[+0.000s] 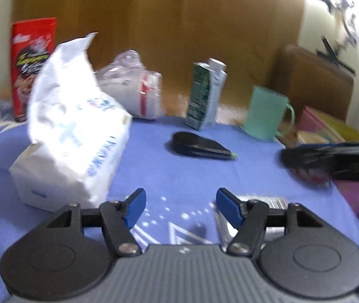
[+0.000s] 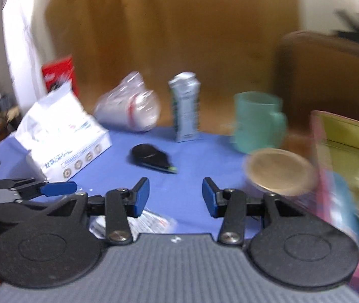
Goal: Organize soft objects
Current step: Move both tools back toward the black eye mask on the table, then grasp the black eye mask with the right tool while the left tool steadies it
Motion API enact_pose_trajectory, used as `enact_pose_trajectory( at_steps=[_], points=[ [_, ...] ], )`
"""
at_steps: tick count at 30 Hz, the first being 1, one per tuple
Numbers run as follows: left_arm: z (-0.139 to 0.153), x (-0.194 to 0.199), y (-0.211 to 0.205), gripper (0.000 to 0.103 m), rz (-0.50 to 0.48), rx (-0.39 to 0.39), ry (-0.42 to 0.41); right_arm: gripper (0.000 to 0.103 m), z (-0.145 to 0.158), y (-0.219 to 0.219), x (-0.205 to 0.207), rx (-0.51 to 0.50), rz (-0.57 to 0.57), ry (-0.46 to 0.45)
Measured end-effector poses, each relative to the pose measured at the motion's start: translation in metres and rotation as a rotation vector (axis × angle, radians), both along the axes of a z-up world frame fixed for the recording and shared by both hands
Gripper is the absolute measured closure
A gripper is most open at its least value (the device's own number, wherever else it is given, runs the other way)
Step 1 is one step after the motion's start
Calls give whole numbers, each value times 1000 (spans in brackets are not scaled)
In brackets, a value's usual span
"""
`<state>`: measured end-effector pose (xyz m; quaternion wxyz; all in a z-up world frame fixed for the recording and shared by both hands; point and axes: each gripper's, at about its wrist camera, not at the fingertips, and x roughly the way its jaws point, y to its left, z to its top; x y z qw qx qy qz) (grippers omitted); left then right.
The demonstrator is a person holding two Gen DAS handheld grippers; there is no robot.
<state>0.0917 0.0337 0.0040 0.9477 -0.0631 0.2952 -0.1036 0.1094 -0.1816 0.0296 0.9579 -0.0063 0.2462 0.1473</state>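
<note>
A white soft tissue pack (image 1: 75,136) with its top torn open lies on the blue cloth, just left of and ahead of my left gripper (image 1: 182,207). That gripper is open with only cloth between its blue pads. Behind the pack lies a clear plastic bag holding a white roll (image 1: 134,88). In the right wrist view my right gripper (image 2: 175,197) is open and holds nothing. The tissue pack (image 2: 63,139) sits to its left and the plastic bag (image 2: 131,106) farther back. A small crinkled packet (image 2: 151,223) lies under its left finger.
At the back stand a red snack box (image 1: 31,63), a drink carton (image 1: 204,96) and a teal mug (image 1: 265,113). A black flat object (image 1: 199,145) lies mid-cloth. A round lidded tub (image 2: 280,171) and a pink box (image 2: 343,164) crowd the right. Wooden board behind.
</note>
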Motion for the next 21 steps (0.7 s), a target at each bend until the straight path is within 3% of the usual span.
enact_pose_trajectory(
  at_steps=[4, 10, 12, 15, 21],
  points=[
    [-6, 13, 18, 40, 48, -82, 60, 53, -13, 26, 60, -83, 91, 46],
    [-5, 12, 17, 39, 44, -75, 57, 48, -37, 59, 125, -153, 182, 125],
    [-6, 13, 19, 39, 43, -92, 59, 58, -39, 61, 127, -146, 201, 104],
    [-7, 15, 22, 39, 43, -106, 60, 63, -38, 56, 121, -104, 193, 134],
    [-3, 12, 29, 38, -13, -183, 23, 64, -28, 21, 74, 22, 123, 148]
  ],
)
